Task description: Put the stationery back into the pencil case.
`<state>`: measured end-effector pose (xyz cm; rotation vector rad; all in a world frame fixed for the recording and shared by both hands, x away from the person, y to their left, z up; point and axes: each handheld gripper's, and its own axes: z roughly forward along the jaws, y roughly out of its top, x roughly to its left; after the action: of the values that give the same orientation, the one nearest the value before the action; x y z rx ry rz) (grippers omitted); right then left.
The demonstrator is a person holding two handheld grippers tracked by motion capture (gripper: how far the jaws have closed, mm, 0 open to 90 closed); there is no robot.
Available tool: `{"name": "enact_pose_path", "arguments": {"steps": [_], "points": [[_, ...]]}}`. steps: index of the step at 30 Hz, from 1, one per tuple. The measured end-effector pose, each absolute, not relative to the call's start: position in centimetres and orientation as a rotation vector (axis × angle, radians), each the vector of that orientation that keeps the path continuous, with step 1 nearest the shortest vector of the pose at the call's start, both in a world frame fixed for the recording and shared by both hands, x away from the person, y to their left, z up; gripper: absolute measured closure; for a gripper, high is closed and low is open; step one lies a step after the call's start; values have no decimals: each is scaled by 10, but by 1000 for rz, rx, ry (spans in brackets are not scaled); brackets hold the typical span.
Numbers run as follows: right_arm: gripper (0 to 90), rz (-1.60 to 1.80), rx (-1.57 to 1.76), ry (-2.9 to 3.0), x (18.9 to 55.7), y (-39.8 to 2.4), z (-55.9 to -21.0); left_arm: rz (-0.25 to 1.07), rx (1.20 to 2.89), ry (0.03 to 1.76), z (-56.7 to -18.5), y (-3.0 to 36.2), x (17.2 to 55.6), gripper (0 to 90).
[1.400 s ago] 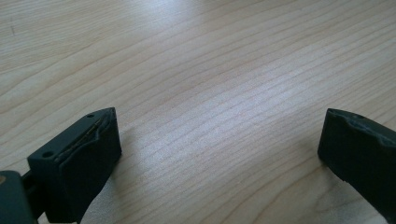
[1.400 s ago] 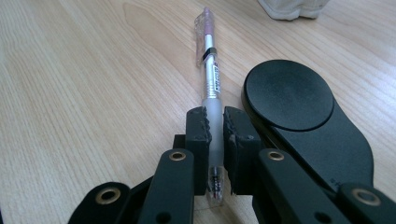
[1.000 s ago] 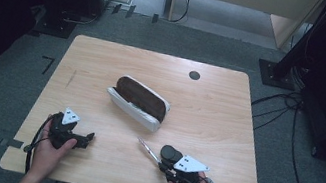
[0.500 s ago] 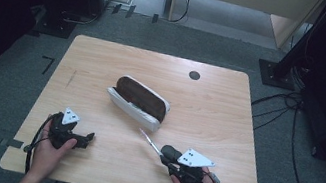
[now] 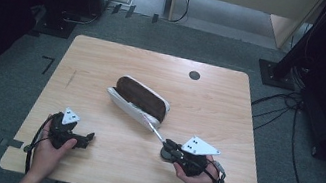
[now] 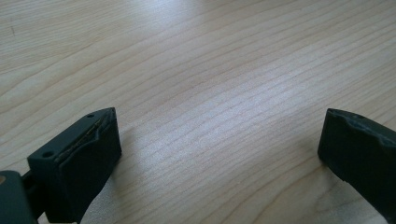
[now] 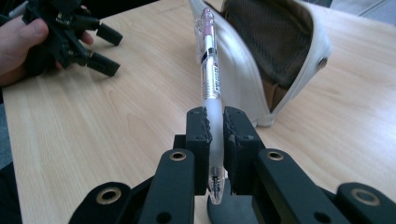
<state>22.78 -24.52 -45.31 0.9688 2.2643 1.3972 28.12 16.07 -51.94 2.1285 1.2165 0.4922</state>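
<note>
Step in hand, as I read it: put the pen (image 7: 209, 74) into the open pencil case (image 5: 139, 99). Right gripper (image 7: 215, 122) pinches the clear pen near its spring end, fingers (image 7: 198, 140) pressed tight on the barrel, tip pointing out ahead toward the case. In the high view the pen (image 5: 155, 132) bridges from the right gripper (image 5: 168, 148) almost to the case's near white rim, just beside it, touching or not I cannot tell.

To do it well: lift the pen tip above the white rim first, line the barrel up with the long dark opening, not across it. Feed the tip in low and shallow so it slides along the brown lining, then let go only once most of the barrel is inside. Grip is far back on the pen, so the front end may swing; move slowly. The case is soft and lies free on the table (image 5: 105, 61), so pushing on the rim could shove it away.

Left gripper (image 5: 86, 138) rests low on the table near the front left, well apart from the case. Its fingers (image 6: 88, 154) are spread wide, nothing between them, bare wood underneath. It could steady the case if it slides.
</note>
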Motion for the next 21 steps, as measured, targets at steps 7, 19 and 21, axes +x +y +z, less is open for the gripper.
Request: {"name": "enact_pose_path", "arguments": {"steps": [7,19,21], "points": [[817,1398,951,2245,241,-243,-438,492,2128,1216,-519,161,281,0],[816,1423,935,2229,268,-237,-418,492,2128,1216,-519,161,281,0],[817,1430,937,2226,272,-235,-416,492,2129,1216,-519,161,281,0]]}}
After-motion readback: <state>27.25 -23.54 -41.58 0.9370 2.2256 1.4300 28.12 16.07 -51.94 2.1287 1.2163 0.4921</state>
